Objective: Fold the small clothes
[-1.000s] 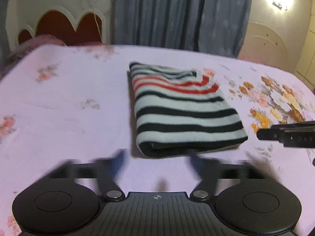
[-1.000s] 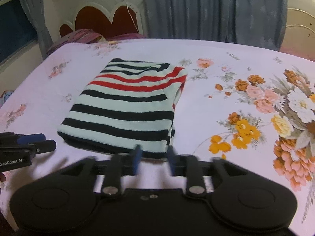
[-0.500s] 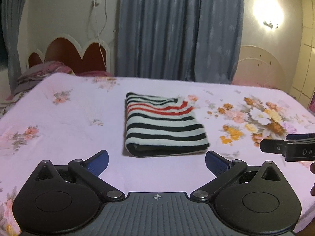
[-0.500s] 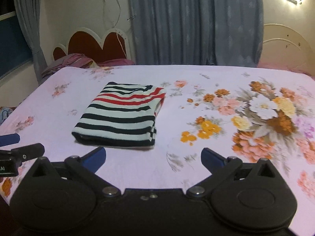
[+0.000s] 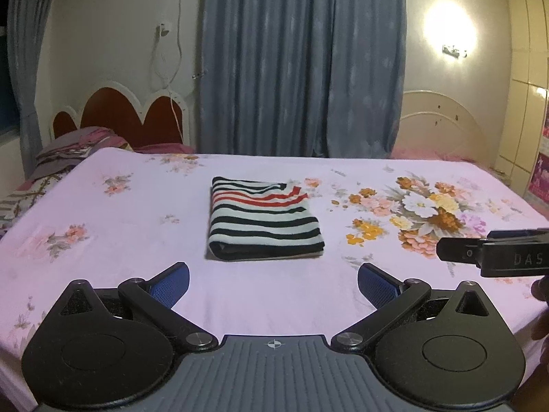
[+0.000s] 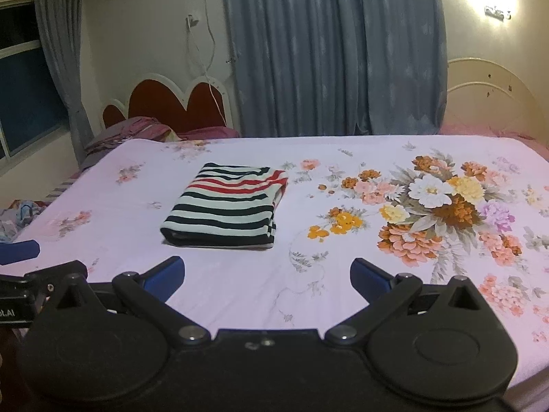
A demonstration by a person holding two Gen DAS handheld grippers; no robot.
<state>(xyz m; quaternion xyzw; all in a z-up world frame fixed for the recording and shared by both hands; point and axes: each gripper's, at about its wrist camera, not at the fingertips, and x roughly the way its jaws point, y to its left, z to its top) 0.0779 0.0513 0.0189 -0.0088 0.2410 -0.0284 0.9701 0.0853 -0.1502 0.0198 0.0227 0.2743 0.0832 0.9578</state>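
Striped garment folded into compact rectangle, flat on bed near centre, left of floral print. Left hand-held gripper spread wide, holding nothing, well short of cloth. Right hand-held gripper likewise wide apart, unloaded, clear of cloth. Fold judged complete. Likely light, soft knit; layers prone to slipping apart. Best hold: thick folded edge nearest camera, pinching all layers together; loose open side at right best avoided.

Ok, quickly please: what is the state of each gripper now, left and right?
Left gripper: open, holding nothing.
Right gripper: open, holding nothing; the folded striped garment lies apart on the bed.
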